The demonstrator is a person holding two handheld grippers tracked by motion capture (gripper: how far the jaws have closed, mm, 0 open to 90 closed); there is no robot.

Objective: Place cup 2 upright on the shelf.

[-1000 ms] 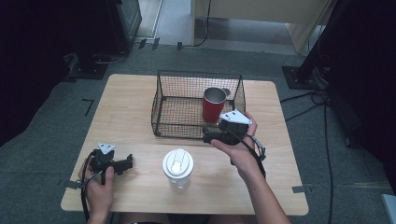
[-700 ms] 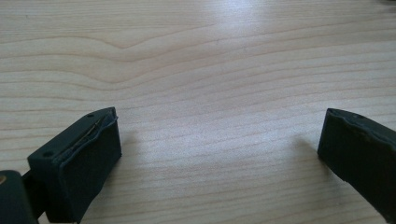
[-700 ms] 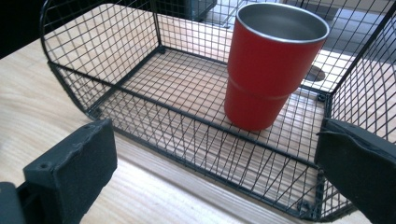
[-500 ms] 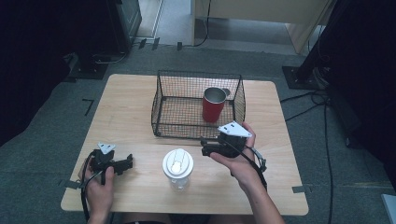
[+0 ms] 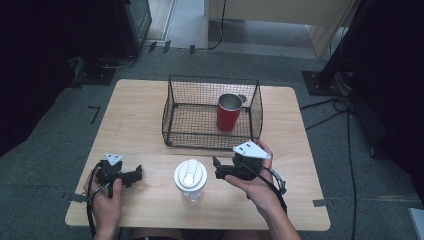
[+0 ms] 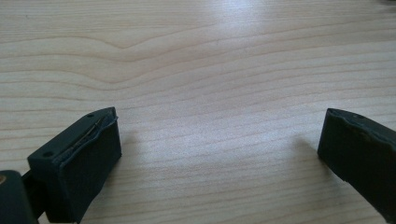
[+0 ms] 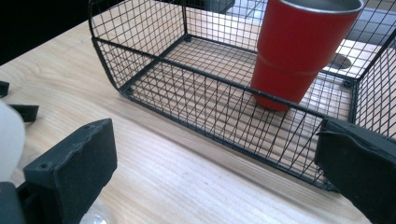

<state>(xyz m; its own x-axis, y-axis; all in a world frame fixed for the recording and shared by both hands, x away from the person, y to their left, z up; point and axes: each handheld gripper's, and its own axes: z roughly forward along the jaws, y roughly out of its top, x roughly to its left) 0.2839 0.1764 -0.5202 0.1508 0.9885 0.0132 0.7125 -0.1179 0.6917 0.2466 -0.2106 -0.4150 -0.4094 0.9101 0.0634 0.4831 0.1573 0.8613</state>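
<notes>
The clear plastic tumbler (image 5: 190, 181) with its white lid stood upright near the front edge of the bench (image 5: 135, 115), between the two hands and well in front of the wire basket (image 5: 212, 114), where a red cup (image 5: 229, 112) already sat toward the right. It looked light and probably empty, with a smooth, slippery wall that might flex under a hard squeeze, so the safer hold seemed to be across the body just below the lid (the lid itself might pop off). The right gripper (image 5: 218, 169) hovered just beside the tumbler on its right, jaws spread wide and pointing leftward toward it; in the right gripper view a white blur at the left edge was likely the lid. The left gripper (image 5: 136, 174) rested low on the bench to the tumbler's left, apart from it, jaws likewise wide with bare wood between them.
</notes>
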